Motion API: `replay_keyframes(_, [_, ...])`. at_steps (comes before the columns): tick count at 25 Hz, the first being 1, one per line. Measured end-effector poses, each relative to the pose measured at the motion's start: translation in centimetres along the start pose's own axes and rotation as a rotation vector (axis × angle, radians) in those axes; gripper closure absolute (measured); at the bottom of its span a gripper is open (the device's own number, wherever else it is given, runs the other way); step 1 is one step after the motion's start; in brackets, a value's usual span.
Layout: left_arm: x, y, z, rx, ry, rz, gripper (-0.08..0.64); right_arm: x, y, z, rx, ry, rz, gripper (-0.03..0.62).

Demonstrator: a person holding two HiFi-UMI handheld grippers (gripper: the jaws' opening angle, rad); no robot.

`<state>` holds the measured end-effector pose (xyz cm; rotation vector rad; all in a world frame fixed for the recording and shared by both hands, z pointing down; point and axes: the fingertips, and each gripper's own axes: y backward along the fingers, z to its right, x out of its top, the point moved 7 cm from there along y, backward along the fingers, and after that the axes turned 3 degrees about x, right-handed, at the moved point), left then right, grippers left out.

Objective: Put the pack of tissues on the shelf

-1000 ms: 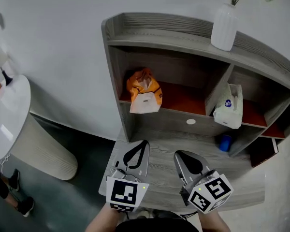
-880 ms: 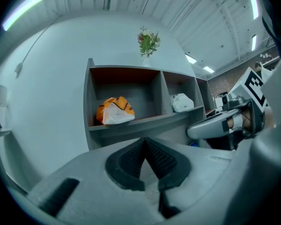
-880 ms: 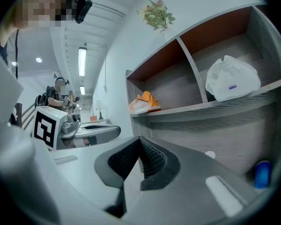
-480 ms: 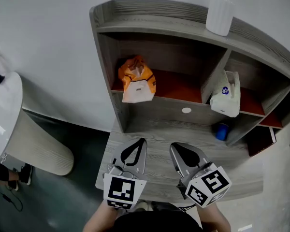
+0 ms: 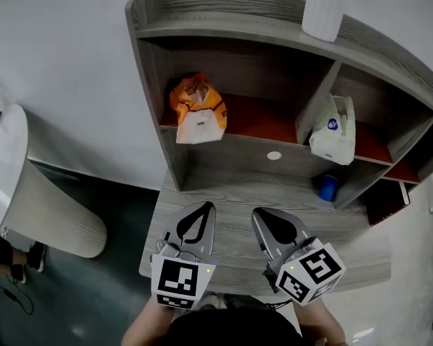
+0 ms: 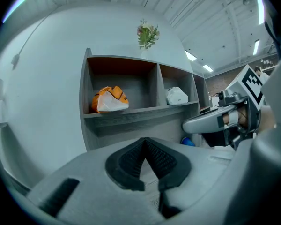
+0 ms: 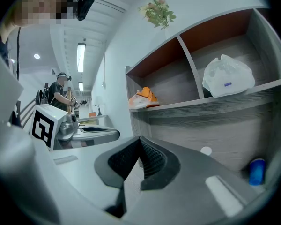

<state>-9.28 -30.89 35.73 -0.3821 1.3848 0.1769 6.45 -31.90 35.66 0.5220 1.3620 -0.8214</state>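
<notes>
Both pairs of jaws are clenched on nothing, with the left gripper [image 5: 203, 210] and right gripper [image 5: 259, 214] side by side above the desk [image 5: 231, 193] in front of the shelf [image 5: 224, 148]. The head view cuts off the white vase [image 5: 323, 11] on the shelf top, and only the gripper views show its flowers [image 6: 147, 33]. A blue object [image 5: 327, 187] under the shelf board is too small to identify. The pack of tissues [image 5: 333, 130], white, soft and crumpled with a small blue mark, sits in the shelf's right compartment, just beside the divider.
</notes>
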Motion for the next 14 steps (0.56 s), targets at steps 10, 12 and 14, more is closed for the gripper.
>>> replay_keyframes(10, [0.05, -0.25, 0.48, -0.017, -0.005, -0.007, 0.558, 0.17, 0.27, 0.0, -0.004, 0.008, 0.0, 0.591])
replay_keyframes(12, [0.02, -0.22, 0.54, -0.019, -0.006, -0.008, 0.559, 0.16, 0.35, -0.01, -0.004, 0.009, 0.0, 0.591])
replay_keyframes(14, [-0.01, -0.18, 0.58, -0.02, -0.006, -0.008, 0.559, 0.14, 0.42, -0.03, -0.004, 0.01, 0.0, 0.591])
